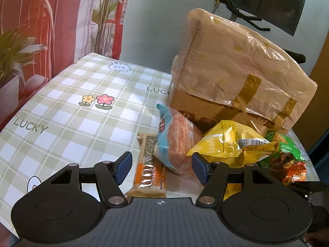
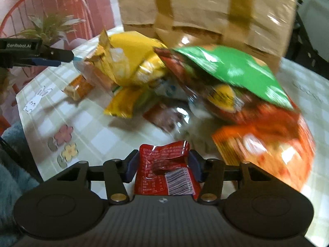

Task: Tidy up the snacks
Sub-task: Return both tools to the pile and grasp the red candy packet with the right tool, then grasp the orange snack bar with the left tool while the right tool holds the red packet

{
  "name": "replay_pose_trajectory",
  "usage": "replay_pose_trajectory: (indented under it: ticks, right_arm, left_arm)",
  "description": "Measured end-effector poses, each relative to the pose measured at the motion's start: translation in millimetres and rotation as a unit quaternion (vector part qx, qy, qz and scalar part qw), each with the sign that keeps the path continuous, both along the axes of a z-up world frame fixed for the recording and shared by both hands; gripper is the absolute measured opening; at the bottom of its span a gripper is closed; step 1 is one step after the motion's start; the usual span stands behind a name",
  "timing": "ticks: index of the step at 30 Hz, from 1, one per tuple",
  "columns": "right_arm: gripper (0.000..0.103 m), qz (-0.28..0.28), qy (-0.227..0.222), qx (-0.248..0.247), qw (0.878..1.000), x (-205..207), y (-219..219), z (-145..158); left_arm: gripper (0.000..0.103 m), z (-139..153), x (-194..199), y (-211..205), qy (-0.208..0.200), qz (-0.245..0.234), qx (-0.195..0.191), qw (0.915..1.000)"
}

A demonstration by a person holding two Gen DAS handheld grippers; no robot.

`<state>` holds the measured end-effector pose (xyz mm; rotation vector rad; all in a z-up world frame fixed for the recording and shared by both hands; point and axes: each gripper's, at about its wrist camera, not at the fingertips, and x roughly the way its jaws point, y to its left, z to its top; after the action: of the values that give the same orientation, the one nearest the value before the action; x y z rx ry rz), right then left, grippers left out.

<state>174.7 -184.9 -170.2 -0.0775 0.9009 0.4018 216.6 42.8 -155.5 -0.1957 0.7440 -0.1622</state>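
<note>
A pile of snack packets lies on the checked tablecloth (image 1: 78,111) before a plastic-wrapped cardboard box (image 1: 236,78). In the left wrist view my left gripper (image 1: 162,165) is open and empty, its jaws on either side of a blue-and-orange packet (image 1: 176,142) and an orange bar packet (image 1: 149,168). A yellow bag (image 1: 228,144) and a green-and-orange bag (image 1: 285,154) lie to the right. My right gripper (image 2: 163,165) is shut on a small red packet (image 2: 164,173), held above the table near the green bag (image 2: 230,70) and the yellow bag (image 2: 131,61). The right view is motion-blurred.
The left gripper (image 2: 37,56) shows at the left edge of the right wrist view. A red printed curtain (image 1: 30,30) hangs behind the table's far left edge. An orange bag (image 2: 273,142) lies right of the red packet. A dark monitor (image 1: 277,2) stands behind the box.
</note>
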Motion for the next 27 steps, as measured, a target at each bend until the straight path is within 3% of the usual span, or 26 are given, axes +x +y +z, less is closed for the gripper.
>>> replay_pose_trajectory:
  ticks: [9, 15, 19, 23, 24, 27]
  right_arm:
    - [0.056, -0.011, -0.018, 0.030, 0.999, 1.4, 0.3, -9.7]
    - [0.066, 0.009, -0.031, -0.008, 0.999, -3.3, 16.9, -10.7]
    - [0.066, 0.017, -0.042, -0.028, 0.999, -6.6, 21.9, -13.2]
    - [0.057, 0.009, -0.044, -0.016, 0.999, -7.7, 16.8, -10.8]
    - [0.045, 0.006, -0.048, -0.012, 0.999, -8.8, 15.2, -8.5]
    - [0.041, -0.006, -0.050, -0.002, 0.999, -11.0, 10.1, -3.9]
  left_arm:
    - [0.066, -5.6, 2.0, -5.0, 0.013, -0.007, 0.003, 0.9999]
    - [0.066, -7.3, 0.8, -6.6, 0.013, -0.013, 0.006, 0.9998]
    - [0.066, -8.7, 1.5, -3.4, 0.016, -0.007, 0.004, 0.9998]
    - [0.066, -7.0, 2.7, -0.5, 0.008, -0.003, 0.016, 0.9998]
    - [0.066, -6.5, 3.5, 1.4, 0.006, 0.000, 0.018, 0.9998]
    - [0.066, -7.1, 6.5, 7.2, 0.010, 0.003, 0.013, 0.9999]
